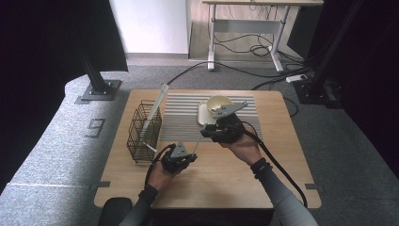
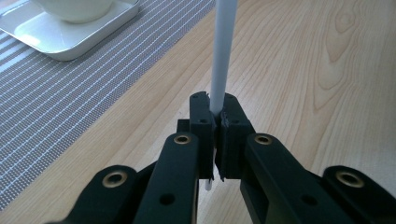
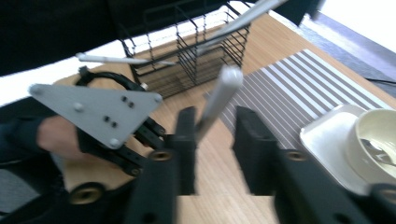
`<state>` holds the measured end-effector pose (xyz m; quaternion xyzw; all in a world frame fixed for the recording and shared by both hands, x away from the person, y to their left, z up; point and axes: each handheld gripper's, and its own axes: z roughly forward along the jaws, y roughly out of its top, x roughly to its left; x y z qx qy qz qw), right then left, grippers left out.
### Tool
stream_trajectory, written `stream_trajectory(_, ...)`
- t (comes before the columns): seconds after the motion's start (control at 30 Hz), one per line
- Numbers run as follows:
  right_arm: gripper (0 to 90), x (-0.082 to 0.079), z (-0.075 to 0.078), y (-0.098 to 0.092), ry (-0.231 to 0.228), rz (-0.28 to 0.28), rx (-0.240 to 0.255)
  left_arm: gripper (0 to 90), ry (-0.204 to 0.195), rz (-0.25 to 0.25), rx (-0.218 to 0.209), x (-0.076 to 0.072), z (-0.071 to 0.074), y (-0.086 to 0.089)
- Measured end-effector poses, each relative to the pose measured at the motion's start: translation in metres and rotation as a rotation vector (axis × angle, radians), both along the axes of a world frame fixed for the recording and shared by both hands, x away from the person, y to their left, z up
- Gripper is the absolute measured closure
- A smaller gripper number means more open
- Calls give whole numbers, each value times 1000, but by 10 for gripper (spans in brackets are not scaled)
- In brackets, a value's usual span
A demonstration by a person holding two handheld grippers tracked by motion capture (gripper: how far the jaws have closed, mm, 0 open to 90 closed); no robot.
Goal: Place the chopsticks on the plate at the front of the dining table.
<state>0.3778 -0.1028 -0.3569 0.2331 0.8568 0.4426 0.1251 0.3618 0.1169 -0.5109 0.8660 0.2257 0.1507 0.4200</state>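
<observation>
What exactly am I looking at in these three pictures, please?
A person at a wooden table holds a hand tool with a two-jaw claw in each hand. One picture looks down from above; the other two come from cameras riding on each claw. On the table lie a striped mat, a wire basket with sticks in it, and a tray with a bowl. The left claw is shut on a white stick. The right claw stands open, the stick between its jaws.

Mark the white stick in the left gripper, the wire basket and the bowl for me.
white stick (image 2: 223, 60), left gripper view, on its shaft above the shut jaws.
wire basket (image 1: 141, 136), high view, on its near side wall.
bowl (image 1: 219, 101), high view, on its rim, on the white tray.
</observation>
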Motion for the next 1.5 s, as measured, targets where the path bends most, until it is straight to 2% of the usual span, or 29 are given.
stream_trajectory(0.07,555,0,-3,3,-9,-9,-18,858,6,0,-4,0,1,0)
stream_trajectory(0.1,555,0,-3,3,-9,-9,-18,858,10,0,-3,0,1,0)
stream_trajectory(0.13,433,0,-7,8,-28,-24,-32,858,19,-6,0,0,0,-1)
stream_trajectory(0.17,433,0,-7,8,-28,-24,-32,858,19,-6,0,0,0,-1)
stream_trajectory(0.2,359,0,-11,13,-44,-28,-29,858,27,-10,9,0,0,-3)
stream_trajectory(0.27,298,1,-14,17,-57,-45,-24,858,30,-13,12,0,-1,-4)
stream_trajectory(0.37,285,2,-17,21,-75,-61,-22,858,35,-21,15,-1,-2,-5)
stream_trajectory(0.4,276,4,-20,22,-95,-96,-39,858,38,-23,11,-1,-1,-5)
stream_trajectory(0.47,276,4,-20,22,-102,-106,-47,858,40,-23,5,-1,-1,-4)
stream_trajectory(0.53,270,7,-20,17,-123,-137,-59,858,43,-23,-8,-1,0,-3)
stream_trajectory(0.6,262,9,-19,12,-125,-155,-48,858,45,-26,-20,-1,0,-2)
stream_trajectory(0.73,225,14,-21,-3,-143,-196,-62,857,44,-35,-33,-2,1,-2)
stream_trajectory(0.9,206,19,-27,-16,-139,-233,-61,857,43,-36,-44,-2,1,-1)
stream_trajectory(0.97,176,25,-34,-27,-128,-270,-54,857,45,-35,-48,-2,1,-1)
stream_trajectory(1.13,141,34,-45,-43,-109,-301,-40,857,49,-34,-60,-2,3,2)
stream_trajectory(1.3,139,39,-54,-52,-97,-316,-30,856,42,-31,-66,-3,5,3)
stream_trajectory(1.5,139,46,-73,-62,-73,-339,-26,853,33,-31,-62,-4,6,2)
